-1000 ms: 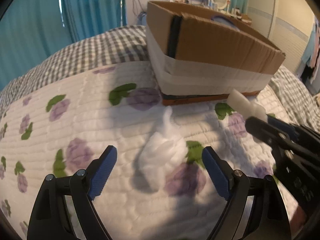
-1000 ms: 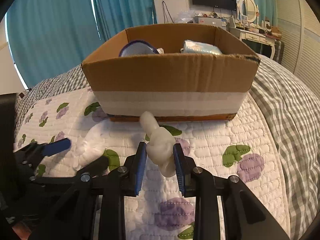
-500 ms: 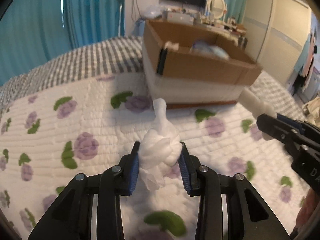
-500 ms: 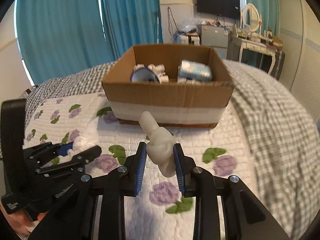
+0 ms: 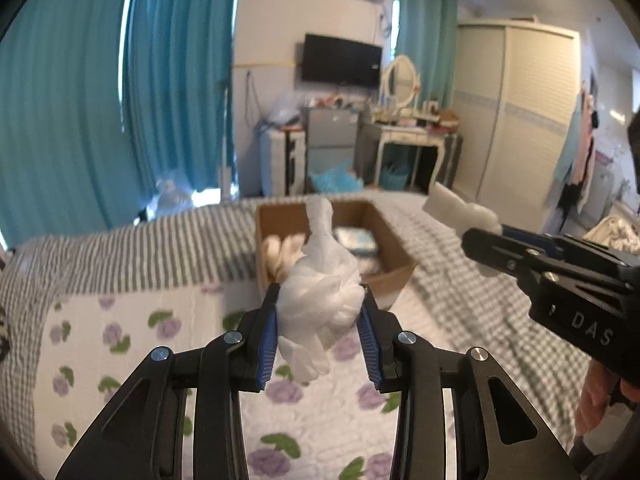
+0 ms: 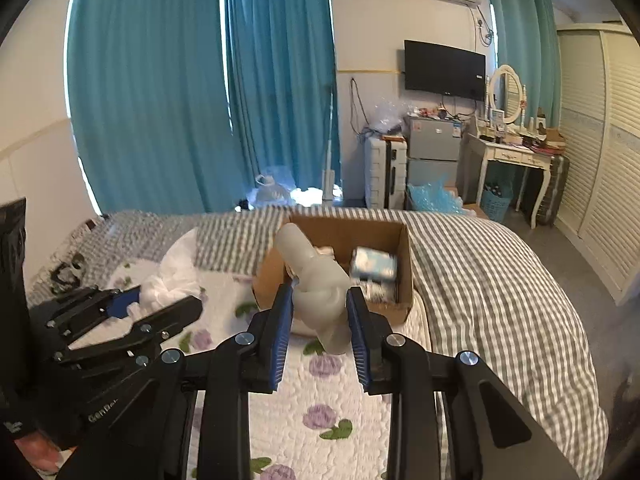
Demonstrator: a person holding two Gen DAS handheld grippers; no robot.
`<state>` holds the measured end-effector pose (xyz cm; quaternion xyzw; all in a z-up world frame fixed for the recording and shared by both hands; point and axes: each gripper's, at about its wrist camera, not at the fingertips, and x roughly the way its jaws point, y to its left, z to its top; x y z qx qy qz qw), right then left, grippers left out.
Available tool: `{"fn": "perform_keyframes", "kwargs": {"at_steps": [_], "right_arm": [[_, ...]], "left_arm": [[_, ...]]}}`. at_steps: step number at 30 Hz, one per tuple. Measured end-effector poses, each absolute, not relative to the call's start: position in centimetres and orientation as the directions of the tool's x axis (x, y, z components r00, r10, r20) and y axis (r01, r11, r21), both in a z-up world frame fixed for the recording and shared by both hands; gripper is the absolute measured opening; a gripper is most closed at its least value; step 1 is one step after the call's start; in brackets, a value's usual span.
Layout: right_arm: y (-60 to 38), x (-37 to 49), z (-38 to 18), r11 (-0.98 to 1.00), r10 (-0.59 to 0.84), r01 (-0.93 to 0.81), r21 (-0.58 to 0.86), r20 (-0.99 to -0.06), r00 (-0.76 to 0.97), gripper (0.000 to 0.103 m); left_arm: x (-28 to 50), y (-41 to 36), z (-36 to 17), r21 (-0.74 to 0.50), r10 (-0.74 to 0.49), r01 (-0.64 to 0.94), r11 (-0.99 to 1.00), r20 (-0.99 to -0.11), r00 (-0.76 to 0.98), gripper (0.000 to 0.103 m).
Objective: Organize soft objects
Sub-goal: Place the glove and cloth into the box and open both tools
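My left gripper (image 5: pixel 320 330) is shut on a knotted white plastic bag (image 5: pixel 320 292) and holds it high above the bed. My right gripper (image 6: pixel 320 332) is shut on a knotted translucent white bag (image 6: pixel 320 288), also lifted. The right gripper shows at the right of the left wrist view (image 5: pixel 560 276) with its bag (image 5: pixel 460 208). The left gripper shows at the left of the right wrist view (image 6: pixel 132 312). An open cardboard box (image 6: pixel 404 248) stands on the bed beyond both grippers and holds several soft items, among them a pale blue pack (image 6: pixel 374 264). The box also shows in the left wrist view (image 5: pixel 392 248).
The bed has a white quilt with purple flowers (image 6: pixel 320 412) over a grey checked cover (image 6: pixel 500 280). Teal curtains (image 6: pixel 160 100), a small fridge (image 6: pixel 434 152), a dressing table (image 6: pixel 516 160) and a wardrobe (image 6: pixel 600 152) stand beyond the bed.
My left gripper has shut on the white bag and lifted it off the quilt. Both grippers have risen well above the bed, so the box now looks smaller and lower.
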<state>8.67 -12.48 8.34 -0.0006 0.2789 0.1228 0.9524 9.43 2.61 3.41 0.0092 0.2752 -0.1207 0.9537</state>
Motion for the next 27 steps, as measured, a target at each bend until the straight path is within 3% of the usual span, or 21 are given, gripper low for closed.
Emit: {"fn": "perform_keyframes", "kwargs": {"at_steps": [7, 14, 19, 27], "right_arm": [[-12.9, 10.7, 12.8, 0.962, 0.260, -0.267, 0.065, -0.526, 0.810, 0.027], [-12.1, 17.0, 14.0, 0.961, 0.253, -0.272, 0.044, -0.528, 0.811, 0.027], [-11.5, 23.5, 11.3, 0.961, 0.260, -0.269, 0.068, -0.564, 0.784, 0.027], [-10.6, 33.1, 2.0, 0.956, 0.285, -0.254, 0.146, -0.670, 0.686, 0.027]], "left_arm": [[12.0, 1.6, 6.8, 0.013, -0.211, 0.254, 0.967, -0.519, 0.828, 0.035], [18.6, 1.7, 6.7, -0.013, -0.210, 0.239, 0.971, -0.528, 0.823, 0.035], [23.9, 1.3, 3.4, -0.023, -0.207, 0.236, 0.971, -0.567, 0.797, 0.035], [30.5, 0.6, -4.5, -0.024, -0.181, 0.216, 0.976, -0.643, 0.744, 0.035]]}}
